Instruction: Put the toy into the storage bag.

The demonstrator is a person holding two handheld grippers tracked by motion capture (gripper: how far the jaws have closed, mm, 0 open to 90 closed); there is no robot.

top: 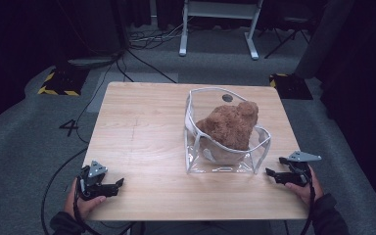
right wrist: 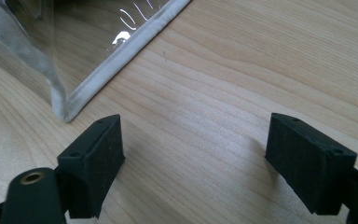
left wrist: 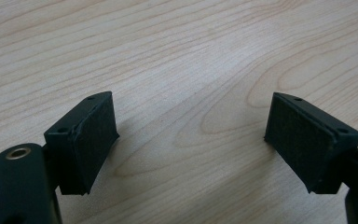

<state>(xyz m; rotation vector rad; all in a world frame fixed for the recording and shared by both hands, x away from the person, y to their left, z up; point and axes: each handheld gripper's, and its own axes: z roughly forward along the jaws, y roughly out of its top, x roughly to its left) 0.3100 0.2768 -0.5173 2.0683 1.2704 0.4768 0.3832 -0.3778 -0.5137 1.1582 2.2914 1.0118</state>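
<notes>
While my left claw (top: 108, 186) and right claw (top: 275, 175) rest spread wide and empty, the brown plush toy (top: 231, 123) sits half inside the clear pouch (top: 219, 164) at one o'clock on the counter (top: 142, 132), its mouth open for stuffing.

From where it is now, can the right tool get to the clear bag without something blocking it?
Probably yes. The right tool is open near the clear bag, beside its front right corner, with bare table between them. The bag corner lies just ahead of its jaws.
</notes>
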